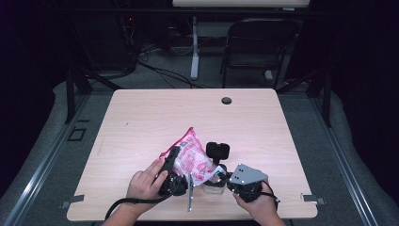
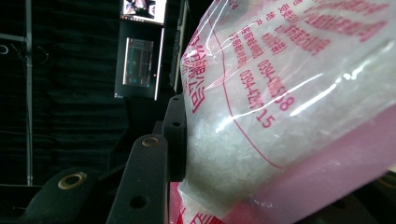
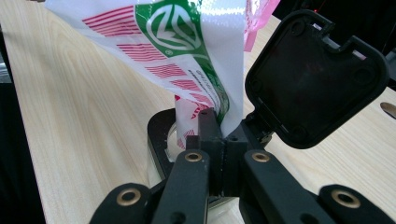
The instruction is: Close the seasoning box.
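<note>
A clear plastic bag [image 1: 192, 159] with pink and red print hangs tilted over a small clear container [image 1: 212, 186]. White grains fill the bag [image 2: 280, 93], and my left gripper [image 1: 175, 159] is shut on its upper part. One black finger [image 2: 175, 135] presses into its side; the other is hidden behind it. The bag's lower corner [image 3: 187, 51] points down into the container's mouth [image 3: 159, 135]. The black hinged lid [image 1: 217, 150] [image 3: 313, 79] stands open. My right gripper [image 1: 226, 180] [image 3: 219, 140] is shut on the container's near rim beside the hinge.
The light wooden table [image 1: 155, 117] has a round cable hole [image 1: 226, 100] near its far edge. Beyond it stand a black chair [image 1: 259, 47] and a desk leg on grey floor. Both of the person's hands rest near the table's front edge.
</note>
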Demonstrator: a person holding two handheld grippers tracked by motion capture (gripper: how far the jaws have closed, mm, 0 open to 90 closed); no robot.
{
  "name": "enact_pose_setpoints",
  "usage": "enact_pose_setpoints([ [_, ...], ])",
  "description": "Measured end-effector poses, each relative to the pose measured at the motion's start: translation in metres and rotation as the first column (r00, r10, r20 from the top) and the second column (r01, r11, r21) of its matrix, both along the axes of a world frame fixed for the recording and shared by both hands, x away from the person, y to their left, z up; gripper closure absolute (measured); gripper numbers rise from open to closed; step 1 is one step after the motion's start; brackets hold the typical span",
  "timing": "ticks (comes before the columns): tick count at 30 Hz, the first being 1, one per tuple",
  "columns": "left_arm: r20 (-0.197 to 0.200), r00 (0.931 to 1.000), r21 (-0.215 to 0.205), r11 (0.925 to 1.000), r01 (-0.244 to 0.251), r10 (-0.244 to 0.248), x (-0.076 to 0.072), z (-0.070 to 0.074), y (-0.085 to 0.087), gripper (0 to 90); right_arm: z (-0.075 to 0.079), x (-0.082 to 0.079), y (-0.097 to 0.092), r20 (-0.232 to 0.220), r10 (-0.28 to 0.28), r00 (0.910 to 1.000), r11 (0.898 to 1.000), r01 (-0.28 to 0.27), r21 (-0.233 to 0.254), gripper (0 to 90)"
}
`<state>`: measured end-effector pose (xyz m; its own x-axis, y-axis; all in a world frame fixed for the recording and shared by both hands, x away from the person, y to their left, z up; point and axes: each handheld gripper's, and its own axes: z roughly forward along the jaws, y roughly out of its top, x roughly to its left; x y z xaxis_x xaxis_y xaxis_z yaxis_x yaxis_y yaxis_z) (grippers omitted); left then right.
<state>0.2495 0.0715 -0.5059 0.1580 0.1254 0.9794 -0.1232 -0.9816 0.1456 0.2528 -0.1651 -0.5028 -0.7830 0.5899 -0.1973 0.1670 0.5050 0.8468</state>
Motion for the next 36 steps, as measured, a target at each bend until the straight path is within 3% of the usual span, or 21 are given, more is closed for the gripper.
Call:
enact_pose_setpoints([
  [36,0.017,0.9998,0.045,0.9989,0.01,-0.011,-0.0058,0.0015,-0.0032,68.5,-0.0015,-0.0019,0.0,-0.001,0.009,1.0,1.0,-0.009,-0.01,89.9],
])
